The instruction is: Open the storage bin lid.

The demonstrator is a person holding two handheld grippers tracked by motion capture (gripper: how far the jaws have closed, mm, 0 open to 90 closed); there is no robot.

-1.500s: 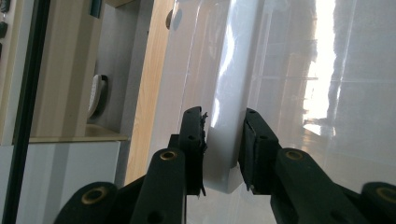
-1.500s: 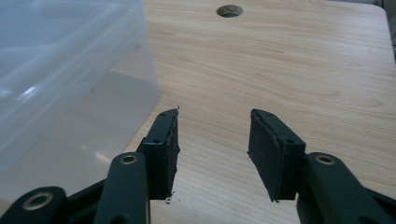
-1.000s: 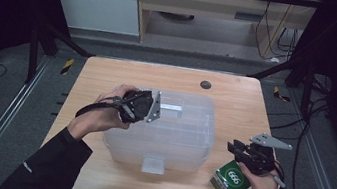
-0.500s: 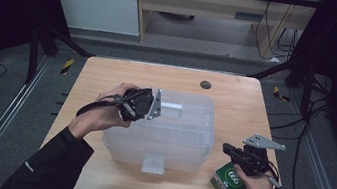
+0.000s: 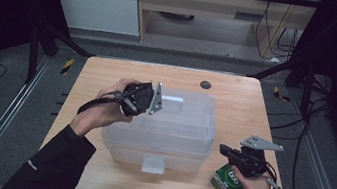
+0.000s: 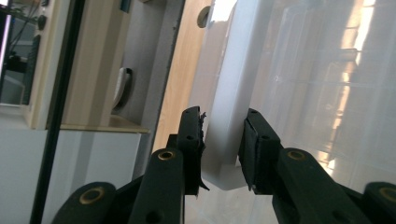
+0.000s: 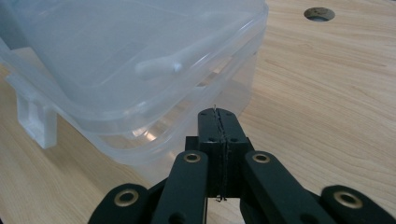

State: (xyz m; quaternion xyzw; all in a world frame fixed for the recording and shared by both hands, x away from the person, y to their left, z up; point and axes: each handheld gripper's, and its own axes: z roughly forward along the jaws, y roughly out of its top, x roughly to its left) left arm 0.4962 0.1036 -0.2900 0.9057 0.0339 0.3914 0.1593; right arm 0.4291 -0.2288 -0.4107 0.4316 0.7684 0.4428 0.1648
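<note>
The translucent plastic storage box (image 5: 166, 129) sat mid-table (image 5: 109, 70). The left gripper (image 6: 223, 140) straddled the white latch (image 6: 224, 121) at the box's far edge, its jaws part-closed about it, contact unclear. The right gripper (image 7: 218, 123), jaws pressed together and empty, pointed at the box's right corner, near a green carton (image 5: 227, 180).

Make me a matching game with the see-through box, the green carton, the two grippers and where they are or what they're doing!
Things:
1. plastic box
2. green carton
3. left gripper
4. right gripper

Places or states:
A. jaws pressed flat together, nothing between them
B. jaws set on either side of a white latch on the box
C. middle of the table, lid on
D. near the table's front right corner, under a hand

Pairs: 1-C, 2-D, 3-B, 4-A
</note>
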